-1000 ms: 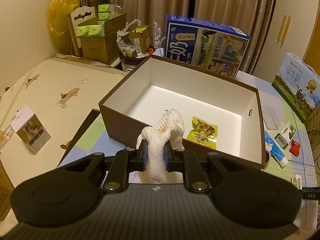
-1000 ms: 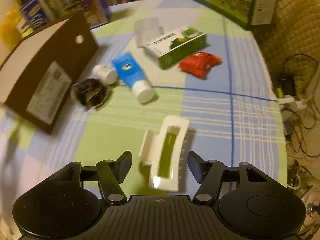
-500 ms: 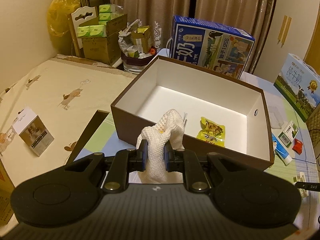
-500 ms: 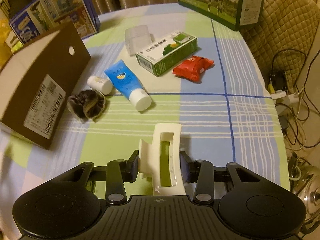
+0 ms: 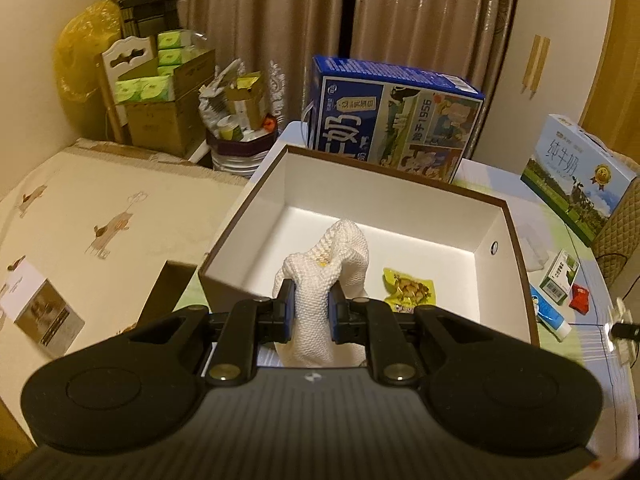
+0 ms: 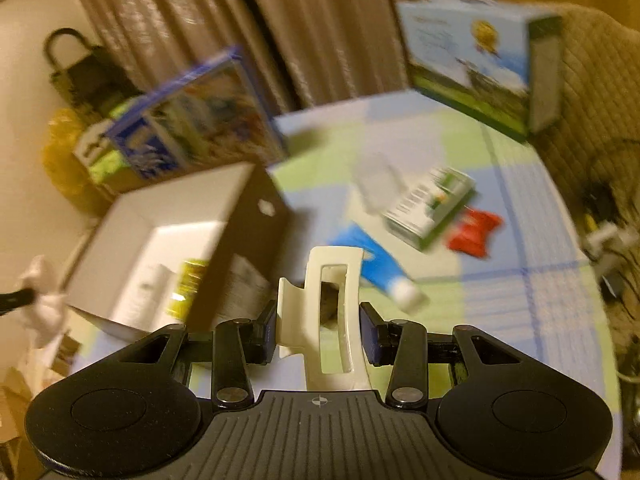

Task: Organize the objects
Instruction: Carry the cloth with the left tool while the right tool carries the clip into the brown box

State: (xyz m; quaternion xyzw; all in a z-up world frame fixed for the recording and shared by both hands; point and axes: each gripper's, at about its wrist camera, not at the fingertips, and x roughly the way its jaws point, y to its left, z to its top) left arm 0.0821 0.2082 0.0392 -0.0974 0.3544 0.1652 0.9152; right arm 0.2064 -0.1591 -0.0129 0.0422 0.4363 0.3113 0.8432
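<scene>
Up close in the left wrist view, a table with a green, blue and white checked cloth (image 5: 576,336) stands beside a cream bed cover printed with small animals (image 5: 100,216). Brown curtains (image 5: 280,32) hang behind, with cardboard boxes of green tissue packs (image 5: 160,92) stacked in the corner. A large blue milk carton box (image 5: 396,120) sits behind an open brown box with a white inside (image 5: 400,216); a yellow snack packet (image 5: 408,290) lies on its floor. Right of the box, on the cloth, lie a green and white carton (image 5: 559,276), a red packet (image 5: 581,298) and a blue tube (image 5: 550,314). The left gripper (image 5: 311,312) is clamped on a white knitted cloth (image 5: 324,276), bunched upright between the pads, held over the near wall of the brown box.

Over in the right wrist view, which is blurred, the same checked cloth (image 6: 520,280) shows with the brown box (image 6: 240,232) to the left, the blue tube (image 6: 380,268), the green and white carton (image 6: 432,208) and the red packet (image 6: 474,232) beyond. A light blue milk box (image 6: 476,64) stands at the far edge. The right gripper (image 6: 318,336) is squeezed on a cream hair claw clip (image 6: 332,312), which stands lengthwise between the pads, raised above the cloth just right of the brown box.
</scene>
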